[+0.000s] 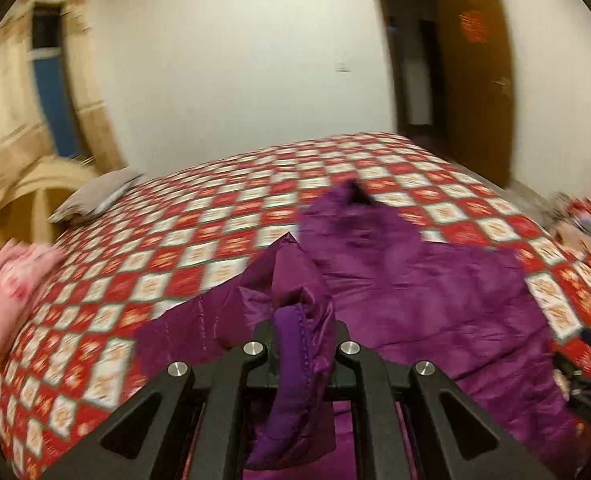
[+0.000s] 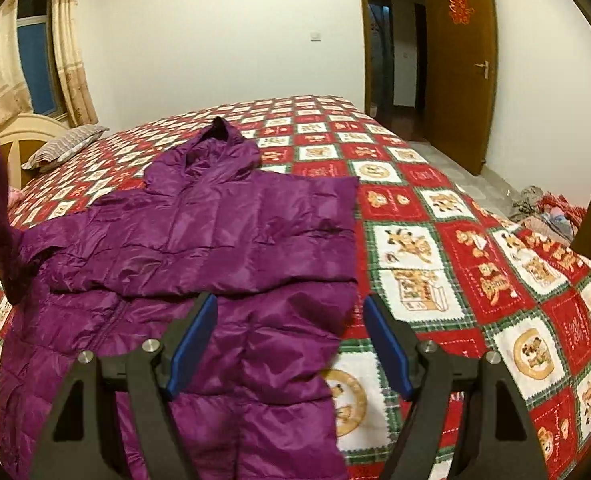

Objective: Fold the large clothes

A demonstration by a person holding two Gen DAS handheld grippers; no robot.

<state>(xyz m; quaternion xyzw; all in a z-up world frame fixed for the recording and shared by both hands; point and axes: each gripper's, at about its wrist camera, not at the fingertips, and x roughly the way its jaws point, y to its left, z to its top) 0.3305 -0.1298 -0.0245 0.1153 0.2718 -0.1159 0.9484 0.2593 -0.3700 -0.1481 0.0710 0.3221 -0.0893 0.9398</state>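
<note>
- A purple padded jacket (image 2: 199,240) lies spread across the bed (image 2: 435,248) in the middle and lower left of the right wrist view, its hood (image 2: 215,148) pointing toward the upper middle of the frame.
- One sleeve (image 2: 315,216) lies folded flat across the body of the jacket, its cuff end near the frame's centre.
- The right gripper (image 2: 291,340) sits at the bottom middle of that view with its blue-padded fingers (image 2: 193,344) spread wide, holding nothing; it hovers over the jacket's lower edge, where the fabric meets the checked bedspread.
- In the left wrist view the left gripper (image 1: 301,356), at the bottom centre, has its jaws closed narrow on a bunched fold of the jacket (image 1: 415,288), which rises in a ridge just above the fingers.
- This view is blurred.
- A grey pillow (image 2: 67,148) lies at the left middle of the right wrist view, beside the cream headboard (image 2: 27,132).
- A pink pillow (image 1: 7,288) shows at the left edge of the left wrist view.
- A brown door (image 2: 459,60) stands open at the upper right.
</note>
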